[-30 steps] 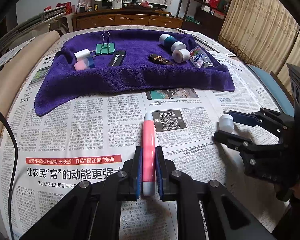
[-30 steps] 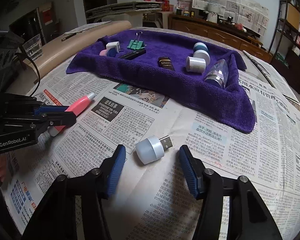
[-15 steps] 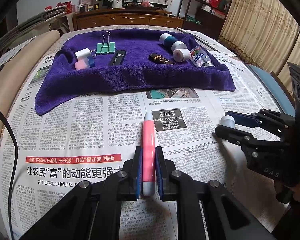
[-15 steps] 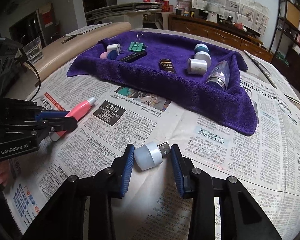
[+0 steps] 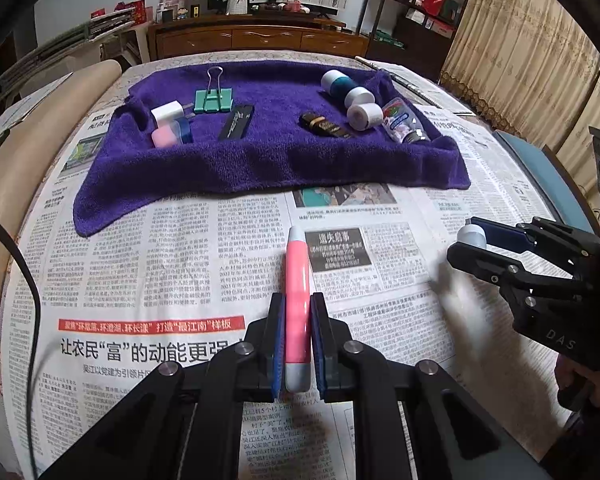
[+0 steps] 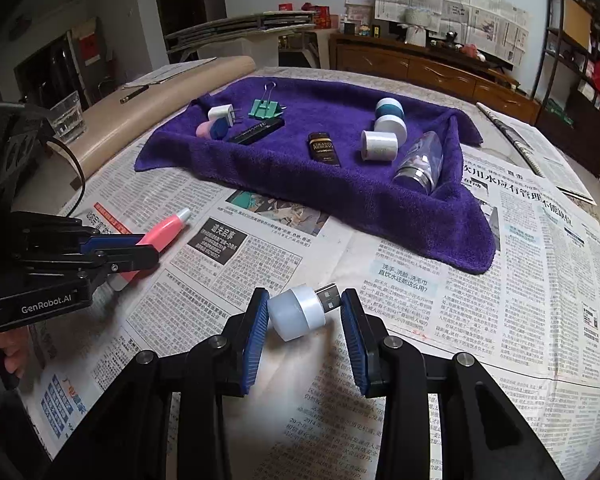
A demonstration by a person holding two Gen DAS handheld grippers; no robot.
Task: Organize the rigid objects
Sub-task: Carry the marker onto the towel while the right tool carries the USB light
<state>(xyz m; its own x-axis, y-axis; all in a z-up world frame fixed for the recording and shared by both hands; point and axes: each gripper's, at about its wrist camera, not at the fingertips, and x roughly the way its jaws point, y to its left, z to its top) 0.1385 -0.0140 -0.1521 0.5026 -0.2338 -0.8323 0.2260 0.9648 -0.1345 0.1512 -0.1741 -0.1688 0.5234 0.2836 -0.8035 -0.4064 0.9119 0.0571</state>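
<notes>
My left gripper (image 5: 297,344) is shut on a pink pen-shaped tube (image 5: 297,288) with grey ends, just above the newspaper; it also shows in the right wrist view (image 6: 162,235). My right gripper (image 6: 305,326) is shut on a white USB light (image 6: 300,311), its plug against the right pad and its white cap against the left one. The light seems lifted off the paper. In the left wrist view the right gripper (image 5: 474,246) shows the light's white cap (image 5: 471,236). A purple towel (image 5: 276,160) lies beyond.
On the towel (image 6: 340,200) lie a white plug (image 6: 221,113), a pink-blue item (image 6: 210,129), a green binder clip (image 6: 265,107), a black bar (image 6: 256,131), a dark lipstick case (image 6: 323,149), white and teal cylinders (image 6: 386,126) and a clear bottle (image 6: 419,164). A glass (image 6: 67,117) stands far left.
My right gripper has closed its fingers onto the USB light and now appears to hold it slightly above the newspaper. My left gripper keeps the pink tube, almost still.
</notes>
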